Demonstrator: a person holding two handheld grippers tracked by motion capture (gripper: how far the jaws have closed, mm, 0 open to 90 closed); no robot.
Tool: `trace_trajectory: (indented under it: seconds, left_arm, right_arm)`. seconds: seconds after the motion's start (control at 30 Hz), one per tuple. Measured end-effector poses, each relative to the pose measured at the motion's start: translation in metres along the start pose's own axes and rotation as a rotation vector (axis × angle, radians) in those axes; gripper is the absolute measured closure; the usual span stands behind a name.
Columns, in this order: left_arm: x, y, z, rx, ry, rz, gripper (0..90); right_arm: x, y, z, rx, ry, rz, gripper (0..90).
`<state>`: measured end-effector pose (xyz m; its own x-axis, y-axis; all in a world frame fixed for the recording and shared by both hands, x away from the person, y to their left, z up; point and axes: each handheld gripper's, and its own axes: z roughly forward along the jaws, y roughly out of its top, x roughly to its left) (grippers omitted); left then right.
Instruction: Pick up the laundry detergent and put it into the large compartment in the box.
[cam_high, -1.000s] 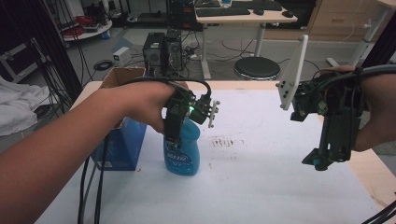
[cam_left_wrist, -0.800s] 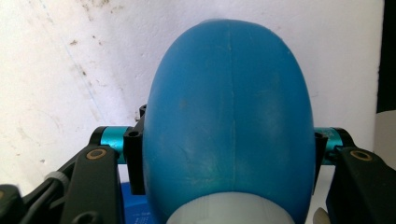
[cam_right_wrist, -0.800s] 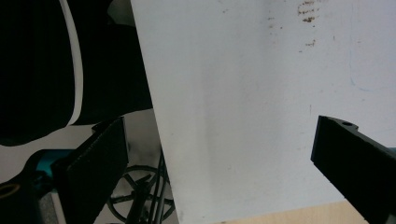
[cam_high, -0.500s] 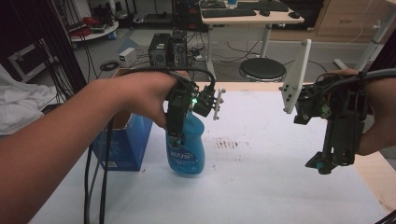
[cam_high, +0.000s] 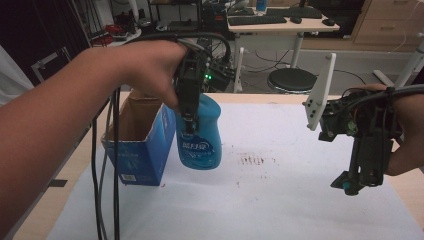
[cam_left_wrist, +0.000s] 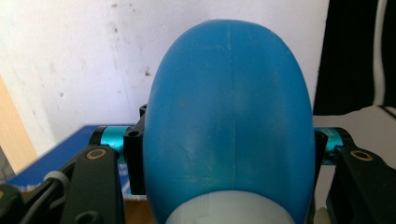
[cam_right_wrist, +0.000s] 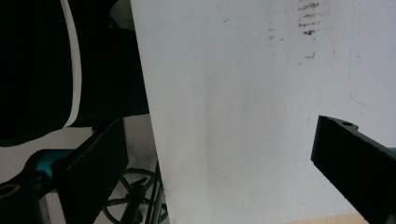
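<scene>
A blue plastic bottle (cam_high: 201, 135) with a label hangs in the air beside an open blue cardboard box (cam_high: 142, 145) at the table's left. My left gripper (cam_high: 189, 117) is shut on the bottle from above. In the left gripper view the bottle's rounded body (cam_left_wrist: 229, 121) bulges between the two black jaws. My right gripper (cam_high: 356, 182) hovers over the table's right side, pointing down. In the right gripper view its jaws stand wide apart (cam_right_wrist: 219, 158) with nothing between them.
A white sheet (cam_high: 260, 200) with a brown smudge (cam_high: 252, 160) covers the table. Black cables (cam_high: 107, 190) trail down from my left hand. A round stool (cam_high: 292, 79) and a desk with keyboards (cam_high: 280, 22) stand beyond the far edge.
The left gripper has lifted the bottle off the table and carried it up and toward the box. The right gripper has stayed nearly in place.
</scene>
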<state>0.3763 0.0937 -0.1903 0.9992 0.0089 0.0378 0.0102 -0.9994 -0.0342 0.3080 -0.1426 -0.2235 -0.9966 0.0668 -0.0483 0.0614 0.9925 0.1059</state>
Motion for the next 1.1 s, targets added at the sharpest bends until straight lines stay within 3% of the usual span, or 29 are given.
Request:
trace_trajectory:
  seconds: [0.2,0.27,0.3,0.37,0.4,0.43,0.53,0.57,0.6,0.63,0.67,0.73,0.77,0.8,0.9,0.97,1.1]
  left_arm:
    - [0.004,-0.016,-0.028,-0.009,0.006,-0.096,38.6]
    - [0.004,-0.016,-0.028,-0.009,0.006,-0.096,38.6]
    - [0.008,-0.026,-0.039,-0.014,0.009,-0.157,38.6]
    - [0.011,-0.032,-0.047,-0.01,0.007,-0.203,38.6]
    - [0.011,-0.032,-0.047,-0.01,0.007,-0.203,38.6]
    - [0.015,-0.04,-0.052,-0.017,0.004,-0.251,38.6]
    - [0.018,-0.046,-0.056,-0.016,0.004,-0.286,38.6]
    - [0.02,-0.049,-0.058,-0.012,0.002,-0.307,38.6]
    - [0.022,-0.055,-0.062,-0.012,-0.001,-0.353,38.6]
    - [0.022,-0.055,-0.062,-0.012,-0.001,-0.353,38.6]
    - [0.026,-0.061,-0.065,-0.016,-0.009,-0.395,38.6]
    - [0.027,-0.064,-0.067,-0.017,-0.016,-0.416,38.6]
    - [0.031,-0.071,-0.071,-0.022,-0.026,-0.449,38.6]
    - [0.031,-0.071,-0.071,-0.022,-0.026,-0.449,38.6]
    - [0.035,-0.083,-0.078,-0.036,-0.032,-0.541,38.6]
    - [0.035,-0.083,-0.078,-0.036,-0.032,-0.541,38.6]
    - [0.041,-0.097,-0.081,-0.02,-0.034,-0.641,38.5]
  right_arm:
    - [0.001,0.004,-0.003,-0.002,-0.006,-0.015,3.2]
    - [0.001,0.005,-0.004,-0.004,-0.007,-0.018,3.2]
    - [0.001,0.005,-0.005,-0.007,-0.012,-0.02,3.2]
    - [0.001,0.005,-0.006,-0.008,-0.01,-0.022,3.3]
    - [0.001,0.005,-0.006,-0.008,-0.01,-0.022,3.3]
    - [0.001,0.005,-0.006,-0.007,-0.01,-0.021,3.2]
    - [0.001,0.004,-0.006,-0.005,-0.01,-0.025,3.2]
    - [0.001,0.004,-0.006,-0.007,-0.012,-0.023,3.2]
    - [0.001,0.004,-0.007,-0.012,-0.012,-0.023,3.2]
    - [0.001,0.004,-0.007,-0.012,-0.012,-0.023,3.2]
    - [0.001,0.004,-0.007,-0.012,-0.011,-0.029,3.2]
    - [0.0,0.004,-0.007,-0.014,-0.01,-0.028,3.2]
    - [0.0,0.003,-0.007,-0.009,-0.008,-0.029,3.2]
    - [0.0,0.003,-0.007,-0.009,-0.008,-0.029,3.2]
    - [-0.001,0.002,-0.008,-0.005,-0.009,-0.026,3.2]
    - [-0.002,0.002,-0.009,-0.005,-0.01,-0.025,3.2]
    - [-0.003,0.002,-0.011,-0.007,-0.013,-0.029,3.3]
